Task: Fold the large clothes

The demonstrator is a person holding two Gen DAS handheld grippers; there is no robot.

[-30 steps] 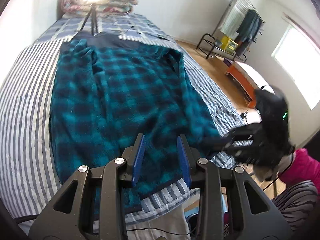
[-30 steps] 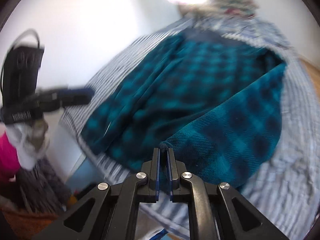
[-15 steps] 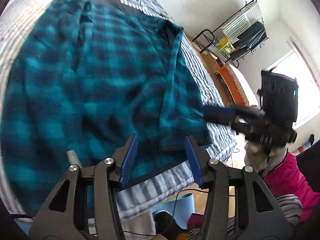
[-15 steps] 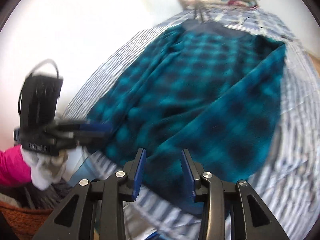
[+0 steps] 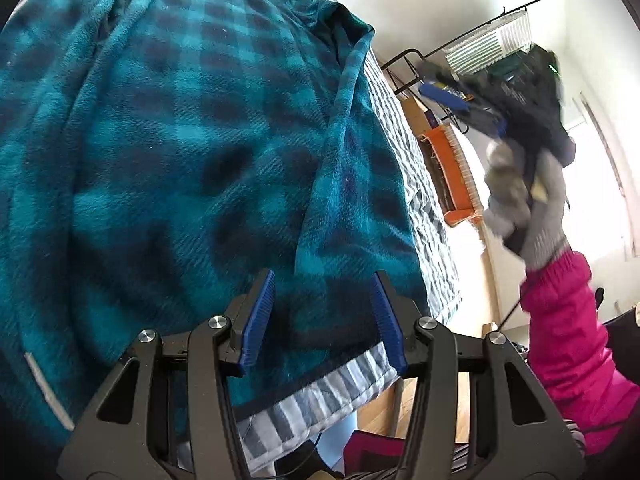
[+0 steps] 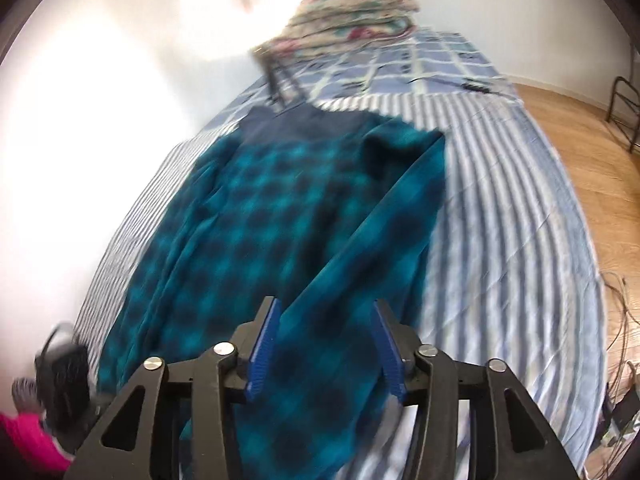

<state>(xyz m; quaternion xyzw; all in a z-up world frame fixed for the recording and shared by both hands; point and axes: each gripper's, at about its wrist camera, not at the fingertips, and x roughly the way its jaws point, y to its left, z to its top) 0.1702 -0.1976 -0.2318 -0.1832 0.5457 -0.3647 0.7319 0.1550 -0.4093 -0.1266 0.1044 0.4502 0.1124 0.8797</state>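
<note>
A second ago the right gripper [image 6: 324, 344] was pinched shut on a corner of the teal plaid garment [image 5: 192, 152] and drawing it across the bed; that flap now lies folded over the garment's right side, its edge running as a long ridge from the upper middle of the left wrist frame down toward the lower centre. The right gripper's jaws have just been opening and stand about half apart, with nothing between the blue pads [image 6: 262, 350] — the cloth lies below them, not pinched. In the left wrist view the same tool has gone from the lower right edge of the garment up to the upper right of the frame, blurred, held in a grey-gloved hand [image 5: 520, 200] above a pink sleeve [image 5: 572, 320].

The left gripper [image 5: 322, 320] sits closer to the fabric than before, the plaid filling most of its frame where earlier the whole garment was in sight. Its jaws have widened to about half open and then held; the pads [image 5: 260, 320] straddle the garment's near hem at the lower centre, clamping nothing.

The garment lies spread on the striped bedspread [image 6: 500, 200], lengthwise up the middle of the right wrist frame, dark collar end toward the pile of folded bedding [image 6: 352, 12] at the top
</note>
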